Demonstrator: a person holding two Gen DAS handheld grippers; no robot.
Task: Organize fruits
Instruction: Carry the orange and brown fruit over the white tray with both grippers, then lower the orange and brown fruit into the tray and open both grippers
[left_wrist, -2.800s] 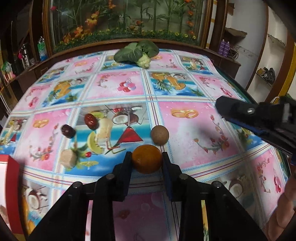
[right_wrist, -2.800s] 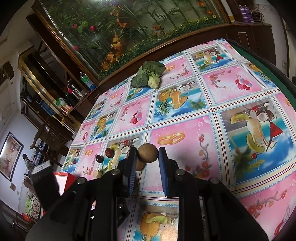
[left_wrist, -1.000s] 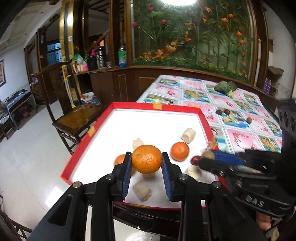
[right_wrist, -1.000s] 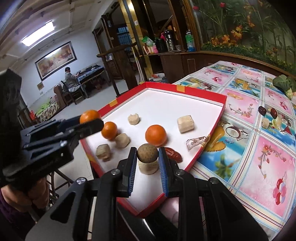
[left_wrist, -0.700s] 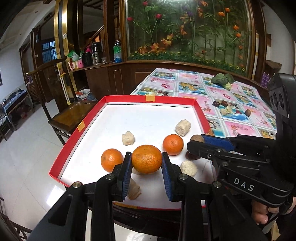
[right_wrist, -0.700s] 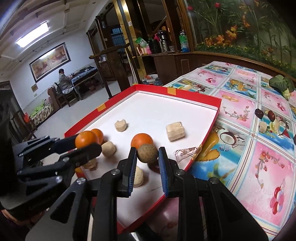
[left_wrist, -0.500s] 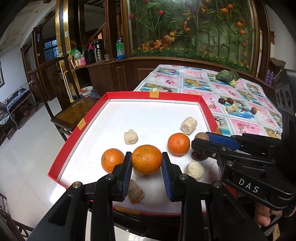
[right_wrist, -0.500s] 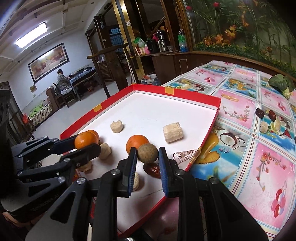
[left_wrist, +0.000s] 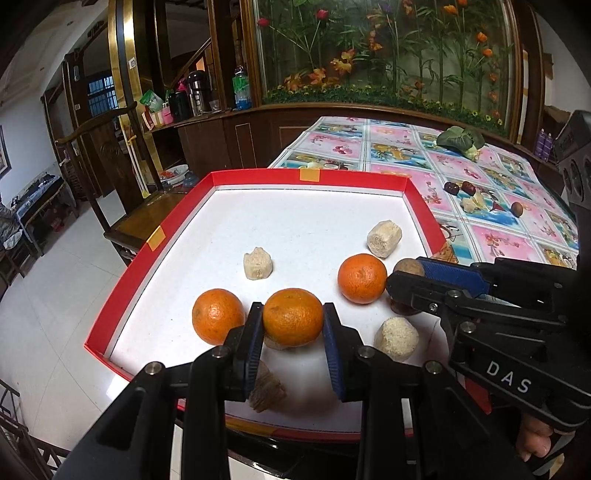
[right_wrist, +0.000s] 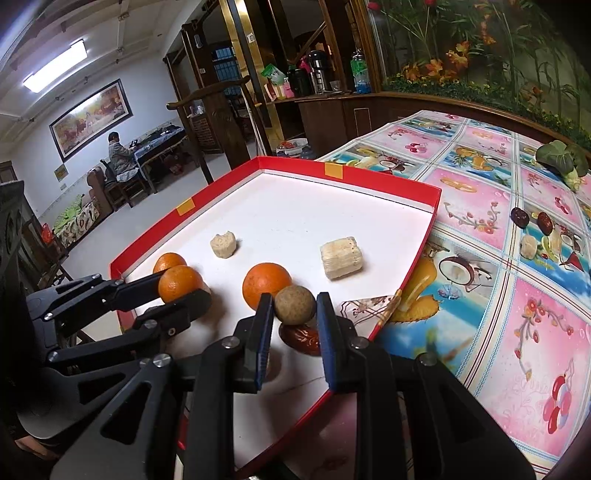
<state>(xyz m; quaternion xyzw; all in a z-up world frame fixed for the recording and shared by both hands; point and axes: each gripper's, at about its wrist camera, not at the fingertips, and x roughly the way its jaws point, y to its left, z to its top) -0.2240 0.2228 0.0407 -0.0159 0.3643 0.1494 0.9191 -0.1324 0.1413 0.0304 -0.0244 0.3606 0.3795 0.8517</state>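
My left gripper (left_wrist: 293, 325) is shut on an orange (left_wrist: 293, 317) and holds it low over the near part of the red-rimmed white tray (left_wrist: 310, 173). My right gripper (right_wrist: 294, 306) is shut on a small brown round fruit (right_wrist: 294, 304) over the tray's near right part, above a red date (right_wrist: 301, 339). Two more oranges (left_wrist: 218, 315) (left_wrist: 362, 278) and several pale beige pieces (left_wrist: 384, 233) lie in the tray. The left gripper with its orange (right_wrist: 179, 282) also shows in the right wrist view.
On the fruit-print tablecloth (right_wrist: 517, 295) lie two dark red dates (left_wrist: 460, 188), a pale piece (left_wrist: 469, 205), a brown round fruit (left_wrist: 517, 209) and a leafy green vegetable (left_wrist: 460, 140). A wooden chair (left_wrist: 122, 206) stands left of the tray, whose near edge overhangs the floor.
Both grippers carried their fruits from the tablecloth over to the tray and have sunk lower over it. In the last half second they edged closer to the tray floor.
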